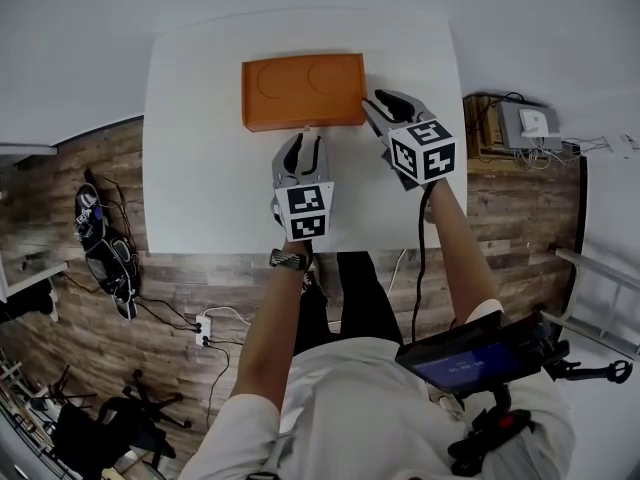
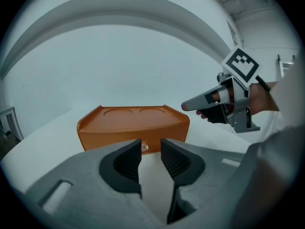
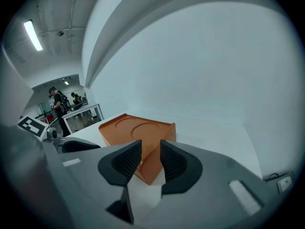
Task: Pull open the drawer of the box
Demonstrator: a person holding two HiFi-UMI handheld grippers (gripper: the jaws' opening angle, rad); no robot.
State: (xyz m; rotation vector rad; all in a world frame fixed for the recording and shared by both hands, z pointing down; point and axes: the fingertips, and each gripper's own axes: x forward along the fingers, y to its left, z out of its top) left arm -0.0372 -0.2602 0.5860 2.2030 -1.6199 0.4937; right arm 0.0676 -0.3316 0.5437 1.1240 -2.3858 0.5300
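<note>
White bench [image 1: 200, 193] over wood floor [image 1: 520, 208]. Left tongs [image 1: 303, 146] are released and empty, aimed at the small knob [image 2: 145, 148] but short of it. Right tongs [image 1: 383, 108] are released and empty, beside the corner of the orange box [image 1: 300, 90]. The box sits near the bench's far edge. Drawer looks shut, so grasp and pull both remain.

White table [image 1: 200, 168] with 1 orange box [image 1: 303, 90] on it

The square tabletop is plain white. The box lies flat on its far half, about midway across and short of the far edge. It has 2 round recesses in its top, and a small knob [image 1: 307, 128] on its front facing the near edge.
</note>
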